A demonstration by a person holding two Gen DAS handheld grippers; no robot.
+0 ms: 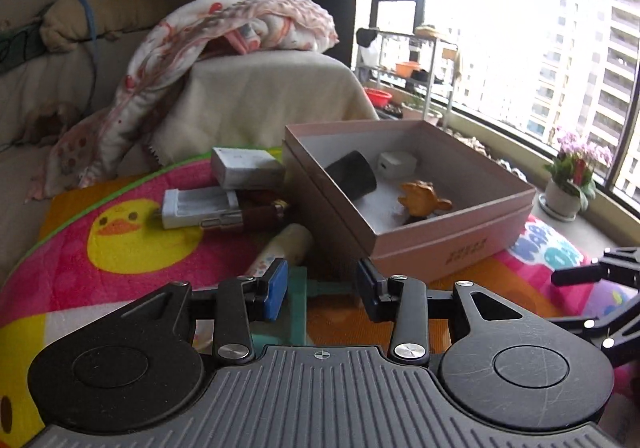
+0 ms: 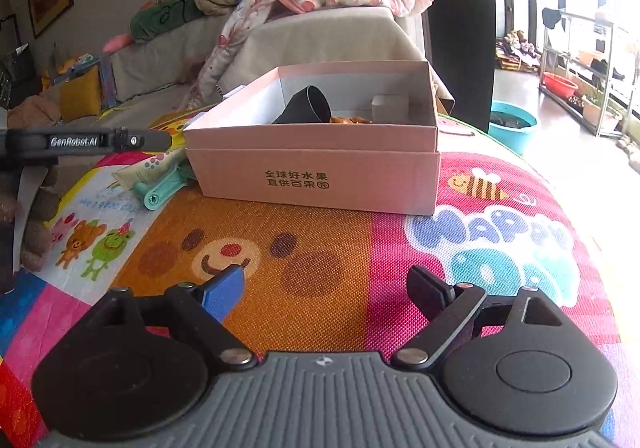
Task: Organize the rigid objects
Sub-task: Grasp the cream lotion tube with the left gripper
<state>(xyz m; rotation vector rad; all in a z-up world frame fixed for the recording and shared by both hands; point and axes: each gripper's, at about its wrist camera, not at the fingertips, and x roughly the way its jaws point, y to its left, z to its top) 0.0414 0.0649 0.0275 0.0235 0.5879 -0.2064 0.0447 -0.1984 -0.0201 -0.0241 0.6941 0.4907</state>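
A pink cardboard box [image 1: 440, 244] [image 2: 320, 176] sits on the colourful mat and holds a black cup [image 1: 352, 176] on its side, a white cube charger [image 1: 396, 164] and an orange toy [image 1: 424, 198]. Left of the box lie a white carton [image 1: 244, 168], a white adapter [image 1: 196, 206], a brown cylinder [image 1: 248, 218] and a cream tube [image 1: 288, 244] in a teal squeezer [image 1: 298, 300] [image 2: 160, 192]. My left gripper [image 1: 322, 288] [image 2: 168, 140] hovers over the squeezer, partly open, pads not pressing it. My right gripper [image 2: 326, 292] stands wide open and holds nothing, in front of the box.
A sofa with a draped patterned blanket [image 1: 224, 48] rises behind the mat. A potted flower [image 1: 572, 176] stands on the window sill to the right. A blue basin [image 2: 512, 124] and a metal shelf [image 2: 580, 60] are on the floor beyond the mat's right edge.
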